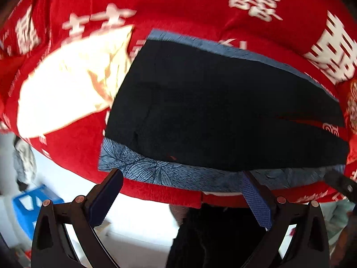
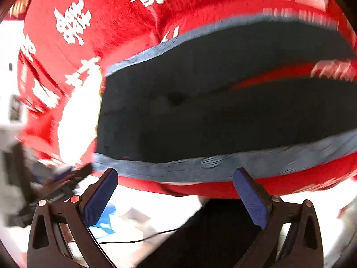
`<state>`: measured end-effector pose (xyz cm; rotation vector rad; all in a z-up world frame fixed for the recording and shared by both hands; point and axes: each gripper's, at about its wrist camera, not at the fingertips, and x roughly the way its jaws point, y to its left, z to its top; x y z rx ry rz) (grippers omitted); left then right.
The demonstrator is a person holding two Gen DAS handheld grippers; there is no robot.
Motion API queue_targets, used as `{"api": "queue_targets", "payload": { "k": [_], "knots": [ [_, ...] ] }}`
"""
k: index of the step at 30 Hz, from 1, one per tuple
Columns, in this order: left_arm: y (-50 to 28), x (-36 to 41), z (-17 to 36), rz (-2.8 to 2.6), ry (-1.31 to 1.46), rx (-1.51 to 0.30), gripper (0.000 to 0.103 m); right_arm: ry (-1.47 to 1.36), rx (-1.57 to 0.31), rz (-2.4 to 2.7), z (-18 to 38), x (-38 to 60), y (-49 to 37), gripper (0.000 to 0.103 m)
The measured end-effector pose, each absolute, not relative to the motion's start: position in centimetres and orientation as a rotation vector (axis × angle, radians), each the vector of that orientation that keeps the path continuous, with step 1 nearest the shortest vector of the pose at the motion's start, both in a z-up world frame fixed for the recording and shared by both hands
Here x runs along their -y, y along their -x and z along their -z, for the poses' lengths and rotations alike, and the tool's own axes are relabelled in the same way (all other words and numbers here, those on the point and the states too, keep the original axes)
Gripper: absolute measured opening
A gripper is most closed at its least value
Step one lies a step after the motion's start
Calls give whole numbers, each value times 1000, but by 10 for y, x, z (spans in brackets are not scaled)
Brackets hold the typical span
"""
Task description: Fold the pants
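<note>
- As seen from the left wrist view, the pants (image 1: 223, 111) lay spread flat on a red blanket (image 1: 189, 6) printed with white characters, their dark fabric edged by a blue patterned band along both long sides.
- The left gripper (image 1: 181, 197) hung at the near edge of the blanket, just short of the blue band; its fingers (image 1: 104, 198) stood wide apart and held nothing.
- The right gripper (image 2: 176, 197) sat in like position near the same edge; its fingers (image 2: 251, 198) were spread wide and empty.
- A strip of red showed between the two legs toward the right in both views.
- A bright sunlit patch (image 1: 71, 82) lay on the blanket beside the left end of the pants.
- A blue stool (image 1: 29, 207) stood on the pale floor (image 1: 138, 218) below the blanket.
- The right wrist view was blurred; a thin black cable (image 2: 138, 240) crossed the floor there.
</note>
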<state>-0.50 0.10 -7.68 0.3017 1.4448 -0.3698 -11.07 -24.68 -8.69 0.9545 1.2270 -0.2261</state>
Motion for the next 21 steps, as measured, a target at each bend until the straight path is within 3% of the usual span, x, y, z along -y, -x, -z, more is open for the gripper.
{"api": "queue_targets", "payload": {
  "k": [4, 6, 8, 15, 21],
  "knots": [
    [-5, -39, 122, 352, -189, -1481, 103, -1142, -1139, 153, 136, 232, 130, 101],
    [-5, -55, 139, 346, -153, -1480, 103, -1179, -1137, 132, 158, 224, 139, 83],
    [-4, -72, 155, 330, -112, -1483, 103, -1219, -1158, 106, 184, 216, 148, 73],
    [0, -95, 193, 376, 5, -1491, 103, -1287, -1082, 102, 232, 214, 171, 73],
    [-5, -89, 206, 433, 76, -1479, 103, -1341, -966, 67, 239, 226, 171, 73]
  ]
}}
